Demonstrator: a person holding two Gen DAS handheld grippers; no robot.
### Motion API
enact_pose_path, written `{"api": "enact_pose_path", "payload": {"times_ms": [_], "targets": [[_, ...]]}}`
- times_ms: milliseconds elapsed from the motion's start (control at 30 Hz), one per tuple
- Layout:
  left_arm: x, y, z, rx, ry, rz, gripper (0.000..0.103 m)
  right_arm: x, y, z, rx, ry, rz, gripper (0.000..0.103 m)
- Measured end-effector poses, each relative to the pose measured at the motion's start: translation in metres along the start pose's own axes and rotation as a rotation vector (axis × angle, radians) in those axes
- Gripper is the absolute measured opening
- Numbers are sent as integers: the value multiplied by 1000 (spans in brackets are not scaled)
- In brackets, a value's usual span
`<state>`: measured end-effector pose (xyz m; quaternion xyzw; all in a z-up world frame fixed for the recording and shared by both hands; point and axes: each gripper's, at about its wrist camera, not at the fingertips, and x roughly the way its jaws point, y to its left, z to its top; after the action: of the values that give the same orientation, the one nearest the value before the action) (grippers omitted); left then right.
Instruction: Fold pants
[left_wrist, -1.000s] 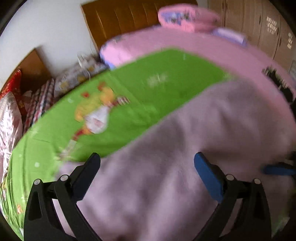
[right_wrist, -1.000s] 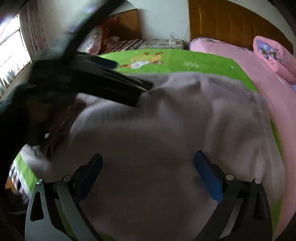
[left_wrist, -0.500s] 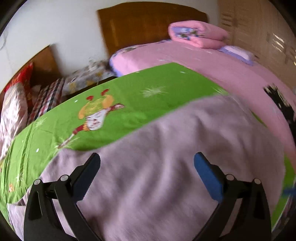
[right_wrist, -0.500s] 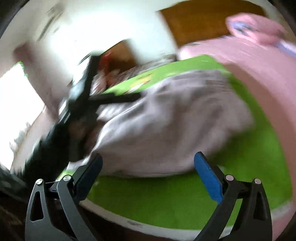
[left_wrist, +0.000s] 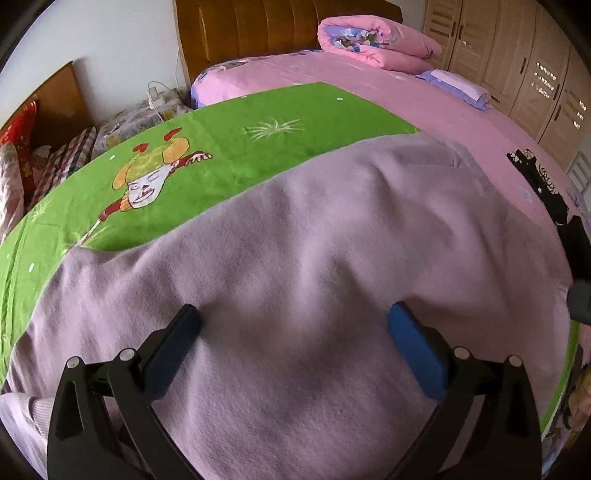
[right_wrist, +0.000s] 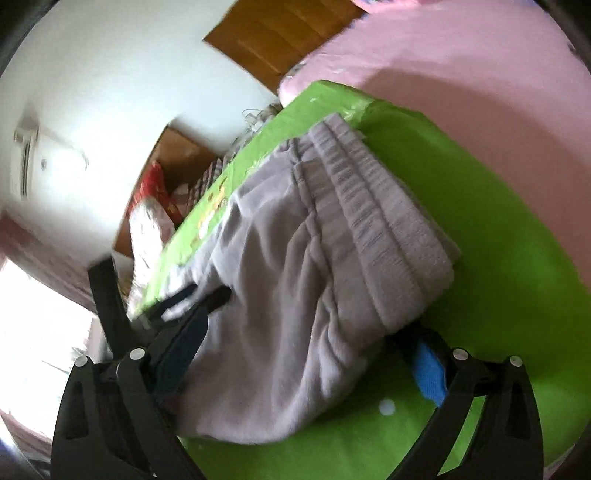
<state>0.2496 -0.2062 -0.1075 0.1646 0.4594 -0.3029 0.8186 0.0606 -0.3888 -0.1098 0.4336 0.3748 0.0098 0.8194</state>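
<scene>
In the left wrist view the lilac pants (left_wrist: 314, 266) lie spread across the green cartoon-print sheet (left_wrist: 258, 144) on the bed, filling most of the lower frame. The left gripper (left_wrist: 293, 325) hovers over the cloth with its fingers (left_wrist: 413, 347) wide apart — nothing sits clamped between them, and the fabric runs on under and beyond both tips. The pink bedspread (left_wrist: 424, 99) lies past the sheet, a folded pink quilt (left_wrist: 373, 44) near the headboard.

In the right wrist view, tilted and somewhat blurred, the pants (right_wrist: 306, 280) show their ribbed waistband (right_wrist: 376, 221) stacked in layers on the green sheet (right_wrist: 498, 229). The right gripper (right_wrist: 306, 354) has its fingers (right_wrist: 428, 373) spread, and the bunched cloth lies between them — whether either tip touches it I cannot tell. The left gripper (right_wrist: 192, 295) shows at the far edge of the pants.
</scene>
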Motion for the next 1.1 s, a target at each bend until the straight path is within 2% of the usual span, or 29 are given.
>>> {"api": "enact_pose_path", "payload": {"times_ms": [67,167,200,300,433,467,500,533,600,633,667,700,767,800,867,900,967,1000,1100], "targets": [[-1,-2,-2,2,-1,3,102,3,-1,6,-2,33,18,91],[-2,-4,-2,2,-2,2,102,7,6,3,-76,107,18,90],[-2,-4,-2,2,-1,2,102,6,6,3,-68,105,18,90],[-3,-4,-1,2,-1,3,102,10,6,12,-47,41,-1,90],[-4,-3,-2,3,-1,3,102,21,4,25,26,-101,-47,88],[-4,-3,-2,2,-1,2,102,24,6,25,19,-101,-59,89],[-4,-3,-2,1,-2,0,102,28,11,26,-10,-72,-68,83],[-4,-3,-2,1,-2,1,102,34,15,26,-25,-7,-35,81],[-5,-5,-2,1,-2,3,102,41,21,19,-38,87,25,65],[-5,-5,-1,0,-3,1,102,44,23,13,-47,114,41,61],[-5,-4,-1,-1,-3,0,102,41,22,11,-49,96,28,56],[-6,-5,-1,-3,-4,-4,102,35,16,11,-35,38,6,55],[-12,-2,0,-23,-17,-22,101,29,-4,17,73,-30,29,45],[-22,1,1,-44,-36,-36,101,26,-16,22,141,-39,73,45],[-51,11,5,-70,-99,-45,101,28,-18,28,137,-12,92,46],[-70,14,7,-69,-144,-39,101,30,-16,27,120,-6,80,46],[-109,27,6,-40,-229,22,101,32,-9,26,77,7,56,48],[-125,40,0,-39,-244,84,101,36,-3,24,50,12,38,49],[-143,83,-29,-114,-206,184,101,37,2,22,47,0,39,50]]}}
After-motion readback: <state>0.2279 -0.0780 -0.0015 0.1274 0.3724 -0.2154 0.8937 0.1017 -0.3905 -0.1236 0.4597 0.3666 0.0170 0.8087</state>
